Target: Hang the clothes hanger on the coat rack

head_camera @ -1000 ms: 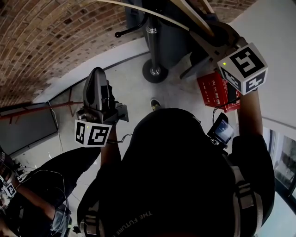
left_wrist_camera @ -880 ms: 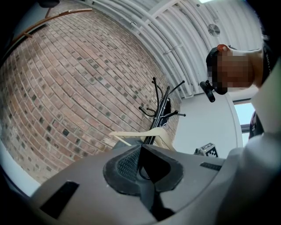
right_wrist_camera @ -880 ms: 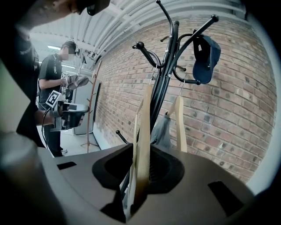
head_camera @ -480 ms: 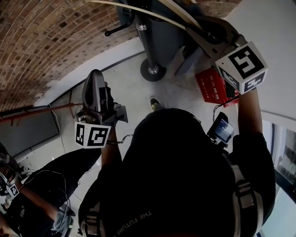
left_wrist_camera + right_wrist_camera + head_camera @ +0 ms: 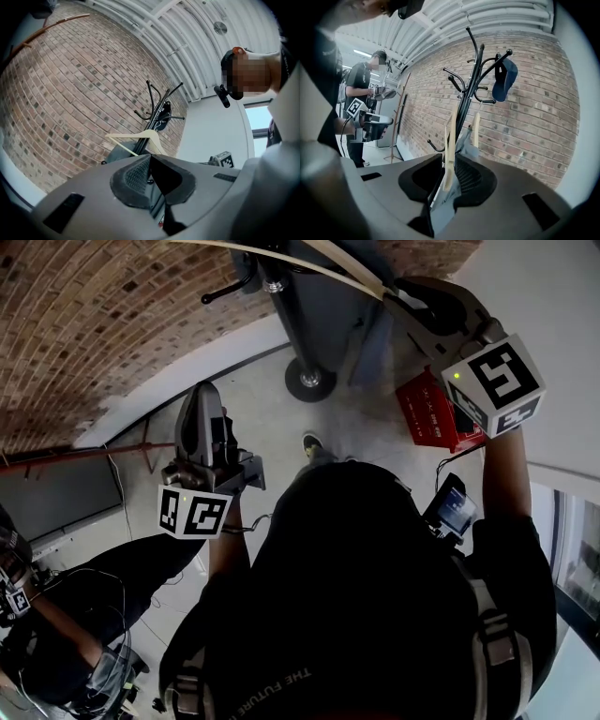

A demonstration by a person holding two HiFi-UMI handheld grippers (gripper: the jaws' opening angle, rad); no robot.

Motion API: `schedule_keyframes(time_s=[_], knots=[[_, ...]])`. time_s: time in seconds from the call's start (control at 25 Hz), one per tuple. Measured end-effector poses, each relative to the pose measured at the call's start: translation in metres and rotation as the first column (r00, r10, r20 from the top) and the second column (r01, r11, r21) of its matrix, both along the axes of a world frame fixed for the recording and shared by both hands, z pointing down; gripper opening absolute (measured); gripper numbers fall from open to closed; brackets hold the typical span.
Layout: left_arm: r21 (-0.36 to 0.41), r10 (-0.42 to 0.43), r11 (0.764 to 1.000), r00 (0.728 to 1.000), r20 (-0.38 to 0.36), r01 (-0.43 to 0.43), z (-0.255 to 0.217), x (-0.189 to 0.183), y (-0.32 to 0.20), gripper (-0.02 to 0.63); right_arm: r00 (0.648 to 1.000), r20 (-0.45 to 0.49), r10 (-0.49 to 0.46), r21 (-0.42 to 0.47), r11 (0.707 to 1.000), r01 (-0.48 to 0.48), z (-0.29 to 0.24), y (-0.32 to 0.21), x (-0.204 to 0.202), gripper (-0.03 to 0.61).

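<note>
A pale wooden clothes hanger point(image 5: 281, 256) is clamped in my right gripper point(image 5: 405, 294), raised at the top right of the head view. In the right gripper view the hanger point(image 5: 451, 136) stands edge-on between the shut jaws, close in front of the black coat rack point(image 5: 469, 89). A blue cap point(image 5: 506, 77) hangs on one of the rack's hooks. The rack's pole and round base point(image 5: 309, 381) stand on the floor ahead. My left gripper point(image 5: 202, 395) is held lower at the left, shut with nothing in it. From it I see the hanger point(image 5: 140, 139) against the rack point(image 5: 158, 110).
A brick wall point(image 5: 94, 315) curves behind the rack. A red crate point(image 5: 431, 413) lies on the floor to the right of the base, and a grey panel point(image 5: 328, 306) stands behind the pole. A person point(image 5: 361, 93) stands further off at the left.
My right gripper and the hanger have moved a little up and toward the rack's top. My left gripper has drifted slightly down and right.
</note>
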State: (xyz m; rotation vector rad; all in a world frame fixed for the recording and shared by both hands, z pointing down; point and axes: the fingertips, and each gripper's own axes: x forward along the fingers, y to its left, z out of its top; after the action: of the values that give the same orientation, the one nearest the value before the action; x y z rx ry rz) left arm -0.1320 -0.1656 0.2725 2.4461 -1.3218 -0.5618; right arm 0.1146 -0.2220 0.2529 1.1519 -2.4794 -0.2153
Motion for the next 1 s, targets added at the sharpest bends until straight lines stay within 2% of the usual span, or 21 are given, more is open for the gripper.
schedule_keyframes(time_s=[0.32, 0.36, 0.44, 0.68, 1.0], knots=[[0.013, 0.005, 1.000, 1.000, 0.010, -0.005, -0.009, 0.034, 0.042, 0.020, 1.000, 0.012, 0.006, 0.056, 0.998, -0.006, -0.007, 0.048, 0.030, 0.089], [0.013, 0.007, 1.000, 1.000, 0.012, -0.007, -0.009, 0.039, 0.047, 0.020, 1.000, 0.026, 0.001, 0.056, 0.998, -0.003, -0.006, 0.055, 0.034, 0.070], [0.012, 0.013, 1.000, 1.000, 0.019, -0.014, -0.008, 0.049, 0.058, 0.020, 0.998, 0.057, -0.004, 0.043, 0.999, 0.001, -0.002, 0.069, 0.043, 0.038], [0.022, 0.022, 1.000, 0.999, 0.030, -0.022, -0.010, 0.076, 0.086, 0.020, 0.991, 0.131, -0.034, -0.011, 0.999, 0.035, 0.009, 0.109, 0.062, 0.020], [0.001, 0.047, 0.999, 0.998, 0.052, -0.047, 0.000, 0.097, 0.101, 0.020, 0.991, 0.131, 0.018, -0.037, 0.999, -0.013, 0.026, 0.128, 0.083, 0.018]])
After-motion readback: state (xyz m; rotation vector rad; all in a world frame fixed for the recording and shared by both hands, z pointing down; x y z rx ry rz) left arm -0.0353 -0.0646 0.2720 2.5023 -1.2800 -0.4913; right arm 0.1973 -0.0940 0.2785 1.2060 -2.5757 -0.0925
